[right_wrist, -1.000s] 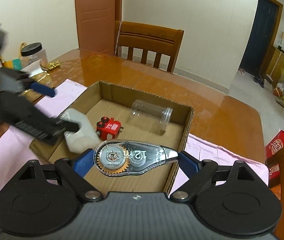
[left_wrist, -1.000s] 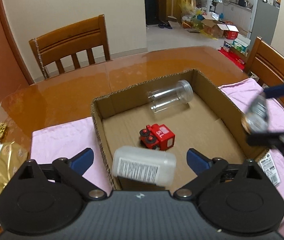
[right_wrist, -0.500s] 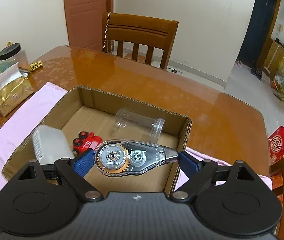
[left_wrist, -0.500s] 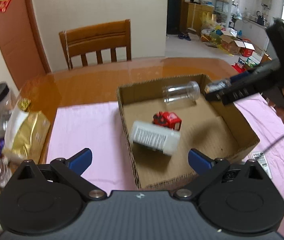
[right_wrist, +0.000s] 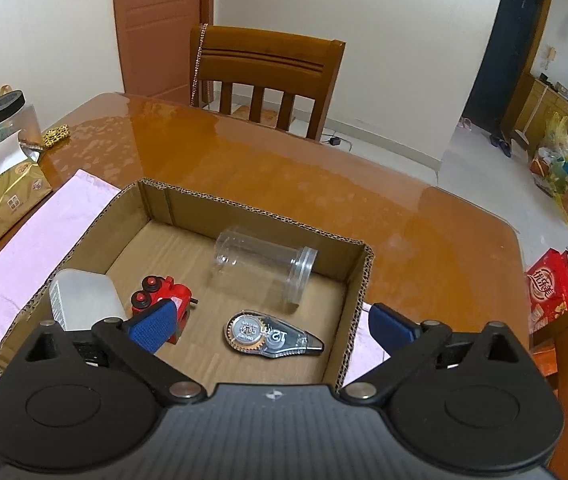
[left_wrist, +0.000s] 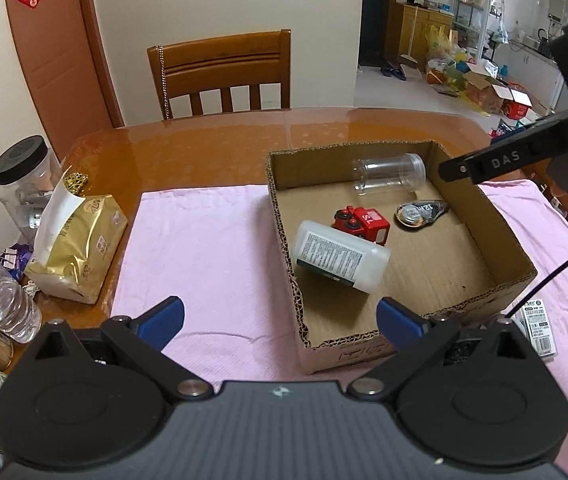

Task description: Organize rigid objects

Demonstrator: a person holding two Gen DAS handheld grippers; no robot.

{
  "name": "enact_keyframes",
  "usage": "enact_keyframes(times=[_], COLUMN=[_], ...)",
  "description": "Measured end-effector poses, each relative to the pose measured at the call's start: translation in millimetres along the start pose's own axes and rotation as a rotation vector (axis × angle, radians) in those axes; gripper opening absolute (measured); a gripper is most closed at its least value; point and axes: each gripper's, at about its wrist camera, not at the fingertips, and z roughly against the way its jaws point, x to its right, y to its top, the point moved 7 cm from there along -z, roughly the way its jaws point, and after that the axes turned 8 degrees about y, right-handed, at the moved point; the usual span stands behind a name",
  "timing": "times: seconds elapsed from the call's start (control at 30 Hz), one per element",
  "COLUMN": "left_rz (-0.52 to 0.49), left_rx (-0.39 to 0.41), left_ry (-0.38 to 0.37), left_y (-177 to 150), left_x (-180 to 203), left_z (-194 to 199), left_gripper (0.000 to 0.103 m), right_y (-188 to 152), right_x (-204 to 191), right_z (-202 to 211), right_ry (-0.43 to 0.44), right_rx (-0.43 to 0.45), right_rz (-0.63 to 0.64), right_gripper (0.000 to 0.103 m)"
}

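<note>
Tape dispenser [right_wrist: 274,336] flat on the box [right_wrist: 357,280] floor, below and between the right gripper [right_wrist: 272,326] fingers, untouched; jaws opening wide. Light, hard, smooth plastic: likely slippery, best pinched across its broad round end. Left gripper [left_wrist: 280,316] fingers wide too, empty, bottle [left_wrist: 339,256] just ahead.

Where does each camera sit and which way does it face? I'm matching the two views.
Left wrist: on the left tongs, facing down across the pink cloth at the brown cardboard box; the right tongs and the hand holding them show at right.
Right wrist: on the right tongs, jaws opening, above the box.
Shared: clear plastic jar, red toy truck, clear correction-tape dispenser, white plastic bottle.
</note>
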Motion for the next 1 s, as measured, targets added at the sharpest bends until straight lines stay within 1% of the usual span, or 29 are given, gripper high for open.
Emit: enact_keyframes(times=[0.2, 0.33, 0.4, 0.57, 0.73, 0.83, 0.9, 1.0], left_rz=[0.015, 0.002, -0.013, -0.038, -0.049, -0.031, -0.005, 0.044], left_rx=[-0.005, -0.01, -0.015, -0.029, -0.036, -0.048, -0.055, -0.08], left_ry=[-0.014, -0.031, -0.04, -0.096, -0.131, -0.11, -0.093, -0.065], left_y=[-8.0, -18.3, -24.6, -41.3, -56.8, -64.9, -71.2, -80.4], left_x=[-1.8, -2.1, -2.1, 0.8, 8.3, 11.4, 13.6, 18.6], left_z=[3.0, 3.2, 2.0, 1.7, 4.6, 5.6, 7.4, 7.6], left_gripper=[0.102, 0.102, 0.102, 0.102, 0.102, 0.102, 0.102, 0.102], right_y=[-10.8, -26.0, -36.9, -71.3, -109.2, -131.7, -148.1, -169.4], right_x=[-6.5, -15.0, -18.6, -27.8, -34.2, -34.5, -33.3, -28.9], right_z=[18.4, 35.8, 44.0, 59.4, 70.9, 75.4, 76.9, 74.9], right_ry=[0.012, 0.017, 0.014, 0.01, -0.021, -0.011, 0.013, 0.065], right_rx=[0.018, 0.037, 0.041, 0.041, 0.012, -0.004, -0.012, -0.041], right_rz=[-0.031, -0.064, -0.088, -0.161, -0.193, -0.204, -0.199, -0.158], right_gripper=[0.103, 0.103, 0.103, 0.103, 0.103, 0.103, 0.103, 0.103])
